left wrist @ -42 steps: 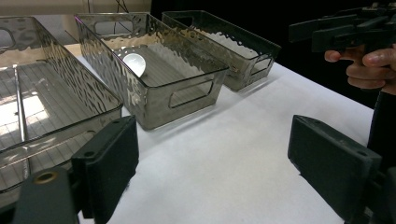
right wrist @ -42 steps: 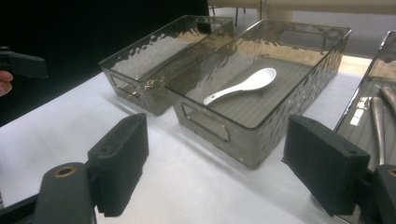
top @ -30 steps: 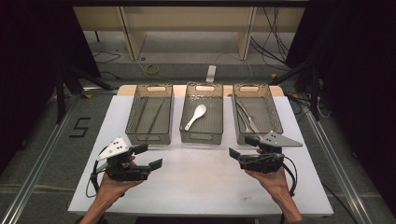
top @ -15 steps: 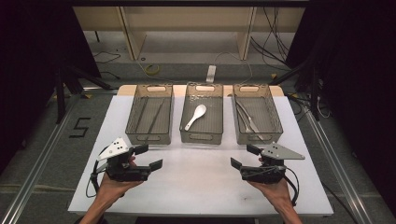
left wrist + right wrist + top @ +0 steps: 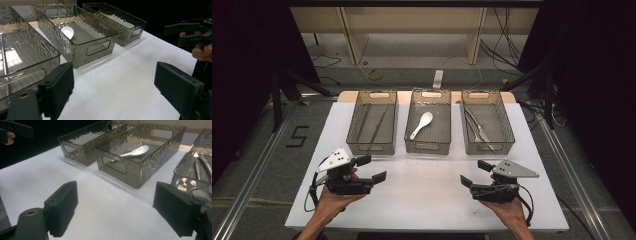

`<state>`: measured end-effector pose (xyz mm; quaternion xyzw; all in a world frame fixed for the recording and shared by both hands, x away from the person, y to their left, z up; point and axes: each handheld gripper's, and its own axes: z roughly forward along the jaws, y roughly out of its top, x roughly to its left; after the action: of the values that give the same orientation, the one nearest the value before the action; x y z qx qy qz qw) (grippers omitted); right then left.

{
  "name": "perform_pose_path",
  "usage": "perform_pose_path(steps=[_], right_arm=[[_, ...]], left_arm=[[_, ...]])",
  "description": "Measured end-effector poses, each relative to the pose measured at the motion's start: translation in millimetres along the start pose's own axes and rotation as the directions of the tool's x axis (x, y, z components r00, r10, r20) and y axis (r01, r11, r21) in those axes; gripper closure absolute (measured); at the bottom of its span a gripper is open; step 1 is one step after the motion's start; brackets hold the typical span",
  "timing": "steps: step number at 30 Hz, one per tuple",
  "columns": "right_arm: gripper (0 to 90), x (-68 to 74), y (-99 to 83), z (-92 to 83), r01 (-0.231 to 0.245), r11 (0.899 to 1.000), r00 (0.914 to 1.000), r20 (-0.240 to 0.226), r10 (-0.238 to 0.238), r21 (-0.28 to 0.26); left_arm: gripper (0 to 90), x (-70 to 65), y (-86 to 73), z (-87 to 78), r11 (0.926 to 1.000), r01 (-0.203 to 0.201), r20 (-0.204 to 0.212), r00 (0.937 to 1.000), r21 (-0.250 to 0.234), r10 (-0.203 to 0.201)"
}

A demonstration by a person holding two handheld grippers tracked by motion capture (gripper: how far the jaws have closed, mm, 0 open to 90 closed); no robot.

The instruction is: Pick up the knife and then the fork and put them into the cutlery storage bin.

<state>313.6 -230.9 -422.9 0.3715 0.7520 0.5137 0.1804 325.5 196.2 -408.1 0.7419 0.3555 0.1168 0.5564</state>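
Holding position, left claw (image 5: pixel 372 168); right claw (image 5: pixel 475 173) pulled back from right bin (image 5: pixel 486 121).

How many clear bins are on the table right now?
3, in a row across the far half of the table: the left bin with chopsticks, the middle bin with a white spoon, the right bin with metal cutlery.

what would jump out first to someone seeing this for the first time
Three smoky see-through bins sit in a row at the far side of the white table; the middle bin holds a white spoon. Nearer, the left hand-held gripper and the right hand-held gripper hover with jaws open and empty.
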Motion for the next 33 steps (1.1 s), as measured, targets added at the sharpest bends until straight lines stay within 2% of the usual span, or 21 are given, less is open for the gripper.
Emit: perform_pose_path(steps=[25, 33], right_arm=[[19.9, -1.5, -19.8, -9.9, -0.043, 0.999, 0.9990, 0.016, 0.043, 0.030], [20.0, -1.7, -25.0, -10.8, -0.038, 0.998, 0.9988, 0.034, 0.036, 0.046]], left_arm=[[15.5, -2.1, -0.7, 0.9, 0.9998, -0.015, 0.011, 0.9998, 0.012, 0.015], [15.5, -2.6, -0.9, 1.3, 0.9999, -0.010, 0.013, 0.9999, 0.010, 0.010]])
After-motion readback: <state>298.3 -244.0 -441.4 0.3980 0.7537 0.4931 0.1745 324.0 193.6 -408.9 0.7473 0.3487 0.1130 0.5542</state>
